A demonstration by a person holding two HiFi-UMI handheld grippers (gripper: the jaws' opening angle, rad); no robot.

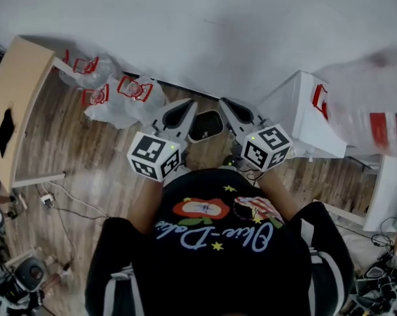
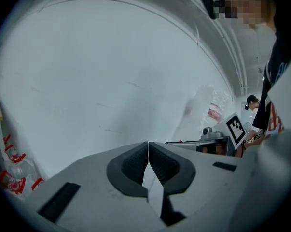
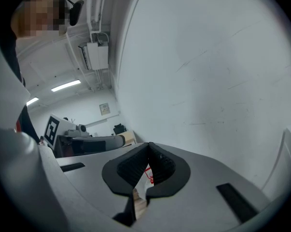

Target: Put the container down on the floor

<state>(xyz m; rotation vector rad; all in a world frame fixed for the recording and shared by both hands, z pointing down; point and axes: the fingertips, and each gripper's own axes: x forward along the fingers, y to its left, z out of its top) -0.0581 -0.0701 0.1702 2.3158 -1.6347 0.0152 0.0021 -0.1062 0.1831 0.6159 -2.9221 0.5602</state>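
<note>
In the head view a dark container with a pale rim sits on the wooden floor close to the white wall. My two grippers are held up in front of my chest, one on each side of it and well above it. The left gripper is shut with nothing between its jaws. The right gripper is shut and empty too. In the left gripper view the left gripper points at the bare wall with its pads together. The right gripper view shows the right gripper the same way, pads touching.
Clear plastic bags with red print lie on the floor at the left, beside a wooden table. A white cabinet and another bag stand at the right. Cables trail over the floor at the lower left.
</note>
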